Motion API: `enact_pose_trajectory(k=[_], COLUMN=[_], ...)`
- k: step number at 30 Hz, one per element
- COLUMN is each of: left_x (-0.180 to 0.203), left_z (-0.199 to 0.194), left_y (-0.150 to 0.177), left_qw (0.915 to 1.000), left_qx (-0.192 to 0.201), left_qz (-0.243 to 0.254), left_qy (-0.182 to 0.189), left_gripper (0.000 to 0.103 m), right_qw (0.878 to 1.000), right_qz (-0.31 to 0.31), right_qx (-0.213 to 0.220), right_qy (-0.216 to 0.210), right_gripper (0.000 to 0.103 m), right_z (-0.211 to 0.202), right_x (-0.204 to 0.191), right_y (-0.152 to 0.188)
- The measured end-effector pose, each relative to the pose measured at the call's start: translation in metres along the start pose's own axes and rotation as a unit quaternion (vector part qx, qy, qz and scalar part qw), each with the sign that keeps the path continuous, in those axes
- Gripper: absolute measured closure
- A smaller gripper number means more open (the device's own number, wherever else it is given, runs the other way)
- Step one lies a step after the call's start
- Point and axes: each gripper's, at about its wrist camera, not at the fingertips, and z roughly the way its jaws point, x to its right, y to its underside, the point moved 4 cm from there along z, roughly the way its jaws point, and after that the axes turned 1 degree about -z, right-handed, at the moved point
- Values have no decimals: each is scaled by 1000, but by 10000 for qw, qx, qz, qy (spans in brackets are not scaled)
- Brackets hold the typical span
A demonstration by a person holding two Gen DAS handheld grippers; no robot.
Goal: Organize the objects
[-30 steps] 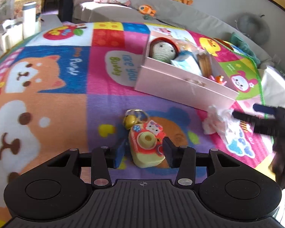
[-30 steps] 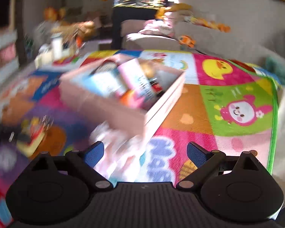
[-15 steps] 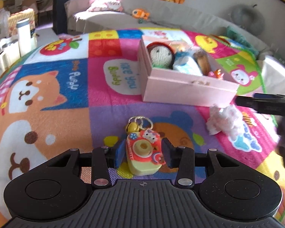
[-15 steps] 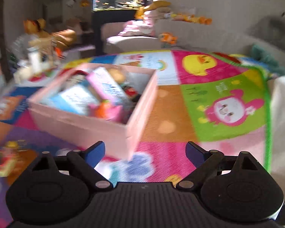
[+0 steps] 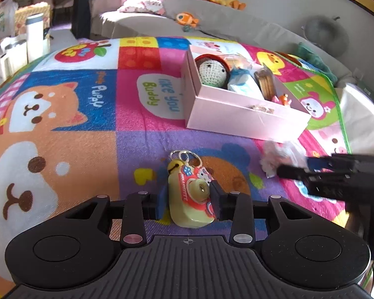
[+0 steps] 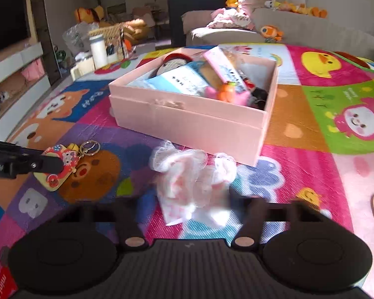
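Observation:
A yellow and red toy camera keychain point(image 5: 189, 199) lies on the colourful play mat point(image 5: 87, 149). My left gripper point(image 5: 188, 203) has its blue pads against both sides of the camera, and the jaws are closing on it. One left finger point(image 6: 47, 165) covers the toy camera point(image 6: 59, 172) in the right wrist view. A pink and white gauze pouch point(image 6: 194, 182) lies in front of the open pink box point(image 6: 187, 124). My right gripper point(image 6: 194, 201), blurred, is closing its jaws around the pouch's near end. In the left wrist view, the right gripper point(image 5: 294, 165) meets the pouch point(image 5: 279, 157).
The pink box point(image 5: 236, 119) holds a crocheted doll head point(image 5: 212, 72), a tissue pack and several small items. A sofa point(image 5: 212, 25) with plush toys runs behind the mat. A white bottle point(image 5: 35, 37) and containers stand at the far left.
The right gripper came down onto the pouch and its wide jaws drew in around it. The left jaws narrowed onto the toy camera, which now sits tilted between the pads.

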Motion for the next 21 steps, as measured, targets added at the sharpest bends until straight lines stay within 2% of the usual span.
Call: enact_pose_trajectory(k=[1, 3, 4, 8, 13, 17, 21], left_x=[2, 5, 7, 19, 54, 95, 122], left_z=[-3, -9, -12, -25, -26, -4, 43], left_y=[1, 1, 0, -18, -73, -135, -187], left_qw=[10000, 9998, 9997, 9985, 9944, 9880, 9853], left_qx=[37, 126, 158, 313, 643, 1074, 1328], left_qz=[67, 178, 198, 224, 490, 741, 395], left_qy=[13, 36, 73, 391, 683, 822, 1003], left_gripper=[63, 63, 63, 63, 63, 63, 63], right_qw=[10000, 9999, 9997, 9982, 9929, 9898, 9884], right_qz=[-45, -122, -138, -30, 123, 253, 454], right_qx=[-3, 68, 131, 551, 1172, 1403, 1445], right_qy=[-15, -86, -132, -223, -146, 43, 133], right_gripper=[74, 84, 85, 86, 86, 86, 86], right_z=[0, -6, -12, -49, -95, -109, -111], right_x=[-2, -7, -7, -1, 22, 44, 61], right_y=[-2, -6, -8, -22, -39, -45, -40])
